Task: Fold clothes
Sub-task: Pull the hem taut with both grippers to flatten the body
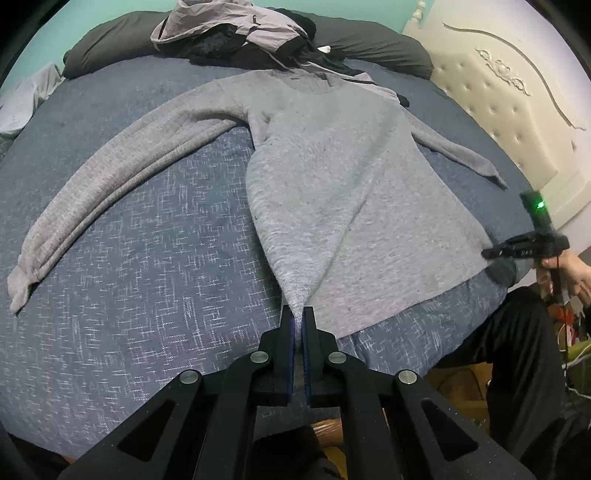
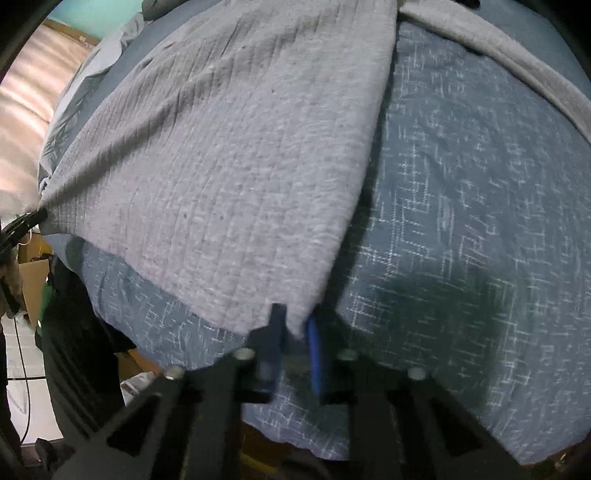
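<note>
From the left wrist, a grey sweater point(image 1: 325, 177) lies spread flat on a blue bed cover point(image 1: 147, 240), straight out ahead of the fingers. The left gripper point(image 1: 298, 314) has its two fingers pressed together on the near bottom corner of the sweater, and the cloth is pulled up into a point there. One long sleeve point(image 1: 110, 173) stretches away to the left of the fingers. Far ahead, past the sweater's neck, sits a pile of clothes point(image 1: 236, 33) on a dark pillow point(image 1: 384, 48). Off to the right of the fingers, the right gripper point(image 1: 495, 251) sits at the other bottom corner, held by a hand point(image 1: 569, 273). From the right wrist, the picture is blurry. The right gripper point(image 2: 295, 328) has the sweater's point(image 2: 229, 166) bottom corner between its fingers, and they are closed on the cloth. The sweater spreads out ahead and to the left of the fingers. The blue bed cover point(image 2: 461, 221) lies to the right of them.
</note>
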Action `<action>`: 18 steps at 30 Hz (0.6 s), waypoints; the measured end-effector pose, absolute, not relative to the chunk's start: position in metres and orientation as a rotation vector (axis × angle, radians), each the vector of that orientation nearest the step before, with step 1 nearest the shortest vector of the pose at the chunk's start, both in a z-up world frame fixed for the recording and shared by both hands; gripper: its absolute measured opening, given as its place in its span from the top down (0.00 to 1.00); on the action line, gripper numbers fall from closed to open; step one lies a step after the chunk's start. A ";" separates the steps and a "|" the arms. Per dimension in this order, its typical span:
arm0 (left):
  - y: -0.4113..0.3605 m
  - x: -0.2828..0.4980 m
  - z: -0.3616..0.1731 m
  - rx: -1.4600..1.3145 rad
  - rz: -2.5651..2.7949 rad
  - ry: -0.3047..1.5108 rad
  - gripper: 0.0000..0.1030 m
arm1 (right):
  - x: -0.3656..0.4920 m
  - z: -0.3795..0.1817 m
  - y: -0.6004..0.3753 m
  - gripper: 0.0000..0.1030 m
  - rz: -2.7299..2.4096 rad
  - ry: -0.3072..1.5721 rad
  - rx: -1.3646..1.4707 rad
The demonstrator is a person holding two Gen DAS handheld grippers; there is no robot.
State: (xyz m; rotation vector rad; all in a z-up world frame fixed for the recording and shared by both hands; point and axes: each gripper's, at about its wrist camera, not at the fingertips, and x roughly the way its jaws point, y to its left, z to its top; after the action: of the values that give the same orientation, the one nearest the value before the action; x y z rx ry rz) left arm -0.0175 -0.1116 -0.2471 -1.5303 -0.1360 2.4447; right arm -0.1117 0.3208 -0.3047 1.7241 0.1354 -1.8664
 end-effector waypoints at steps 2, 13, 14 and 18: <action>-0.111 -0.017 -0.243 -1.532 2.436 -0.131 0.97 | -0.111 -0.291 0.327 0.95 -1.900 0.124 1.671; -0.072 -0.009 -0.245 -1.594 2.309 0.020 0.97 | -0.094 -0.215 0.382 0.96 -2.018 0.211 1.525; -0.070 -0.009 -0.254 -1.621 2.295 0.031 0.97 | -0.092 -0.217 0.385 0.96 -2.018 0.216 1.537; -0.064 -0.007 -0.290 -1.736 2.245 0.062 0.97 | -0.087 -0.243 0.386 0.96 -1.998 0.235 1.594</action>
State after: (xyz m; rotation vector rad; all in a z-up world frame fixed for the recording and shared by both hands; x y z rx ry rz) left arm -0.0072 -0.0641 -0.2901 -1.7364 0.0623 2.2452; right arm -0.0874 0.3858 -0.2429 1.5937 0.2353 -1.9977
